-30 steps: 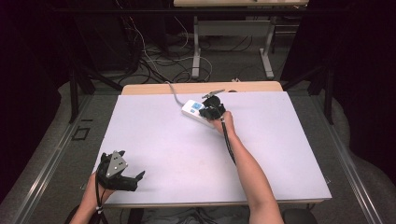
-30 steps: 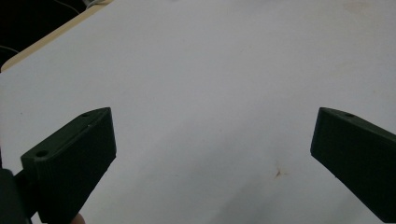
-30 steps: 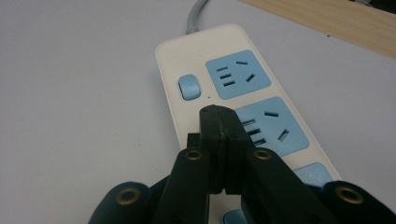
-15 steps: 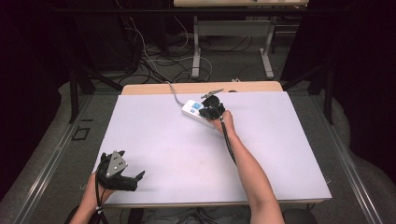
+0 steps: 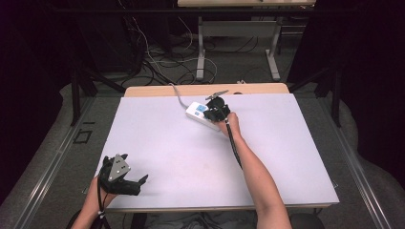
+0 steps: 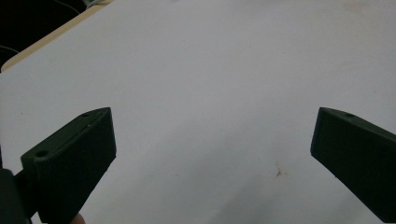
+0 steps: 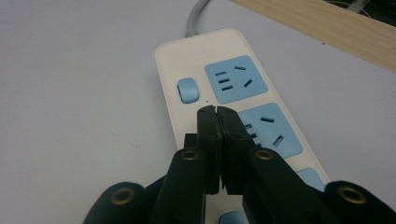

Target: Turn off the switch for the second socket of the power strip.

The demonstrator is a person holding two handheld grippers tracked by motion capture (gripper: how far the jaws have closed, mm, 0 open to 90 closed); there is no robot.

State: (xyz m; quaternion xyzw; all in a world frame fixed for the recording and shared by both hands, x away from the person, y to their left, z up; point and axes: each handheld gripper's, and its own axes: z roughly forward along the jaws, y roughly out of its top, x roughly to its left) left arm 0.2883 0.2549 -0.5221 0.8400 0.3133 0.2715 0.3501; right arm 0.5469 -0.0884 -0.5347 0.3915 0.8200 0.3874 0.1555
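- The desk [image 5: 157, 143] carries a power strip [image 5: 203, 114] at its far middle, long axis running near-right to far-left.
- Right tool [image 7: 218, 114], jaws together, hovers just near-side of the blue switch [image 7: 187, 89].
- Left tool [image 5: 138, 183], jaws apart, lies well apart at the near-left.

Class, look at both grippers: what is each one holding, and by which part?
Nothing is held. The right gripper is shut empty above the power strip; the left gripper is open over the table.
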